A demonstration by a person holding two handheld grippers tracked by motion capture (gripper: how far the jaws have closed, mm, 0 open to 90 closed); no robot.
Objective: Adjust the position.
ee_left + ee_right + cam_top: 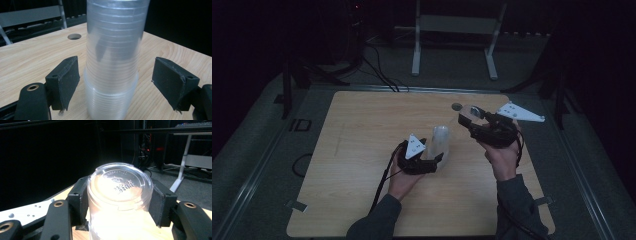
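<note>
Stack of clear plastic cups (112,62) is the main thing here, standing upside down on the wooden table (362,150), a bit right of the table's middle. In the high view the stack (441,142) looks like a pale translucent column with the left gripper (432,159) right up against its base on the near-left side. From the left gripper view, the jaws are spread wide on either side of the stack's lower part, with a clear gap on both sides, so nothing is pinched yet. You can see lots of nested rims through the plastic, and a wider ring where the lower cups flare out.

Right gripper (472,120) is off to the stack's far-right, lifted above the table in the person's right hand (503,159). In the right gripper view its jaws are clamped on a single clear cup (120,195), both pads pressed against the sides, with the embossed bottom of the cup facing the camera. Lettering on it is too small to read.

Past the stack, near the table's far edge, there's a small round hole (74,36) in the tabletop. Beyond the table stands a white metal frame (457,35) on the dark floor.
</note>
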